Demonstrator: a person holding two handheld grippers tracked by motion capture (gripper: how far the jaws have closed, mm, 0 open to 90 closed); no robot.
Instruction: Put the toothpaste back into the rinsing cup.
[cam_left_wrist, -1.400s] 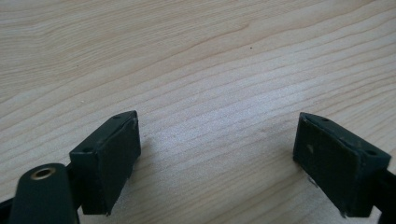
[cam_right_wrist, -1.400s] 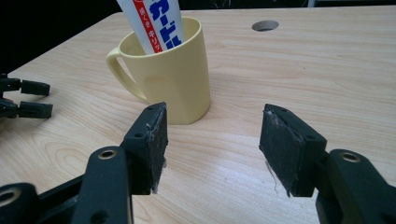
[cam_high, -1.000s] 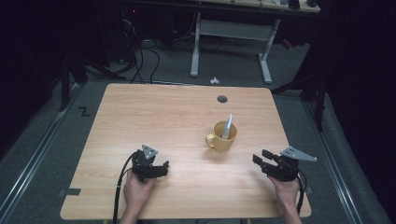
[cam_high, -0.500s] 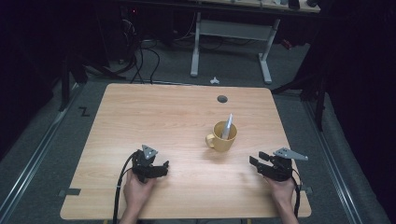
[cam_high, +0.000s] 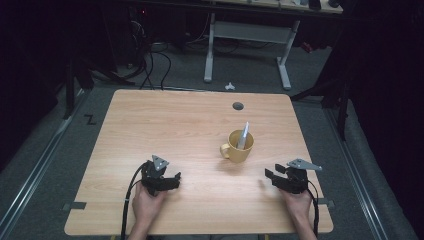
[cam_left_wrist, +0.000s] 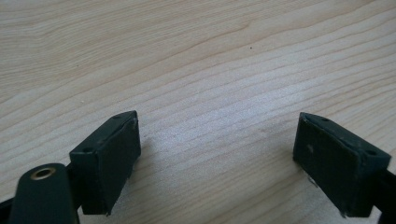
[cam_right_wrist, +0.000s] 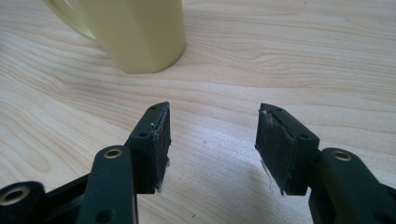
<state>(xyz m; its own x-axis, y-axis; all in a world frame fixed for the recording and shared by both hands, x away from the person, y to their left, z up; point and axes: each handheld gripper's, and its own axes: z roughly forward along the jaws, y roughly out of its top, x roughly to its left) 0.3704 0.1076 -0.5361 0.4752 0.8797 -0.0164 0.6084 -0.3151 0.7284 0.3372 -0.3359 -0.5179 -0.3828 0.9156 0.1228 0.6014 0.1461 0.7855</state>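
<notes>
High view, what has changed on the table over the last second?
The right gripper has shifted left and slightly toward the table's near edge, jaws open and empty. The left gripper stayed put, and the yellow ceramic mug with the grey utensil standing in it is unmoved.

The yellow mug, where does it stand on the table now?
In the high view, the yellow mug stands right of the table's middle, beyond the right gripper and near the round hole.

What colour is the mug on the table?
The mug is yellow, a mustard shade in the high view; the right gripper view shows it paler.
</notes>
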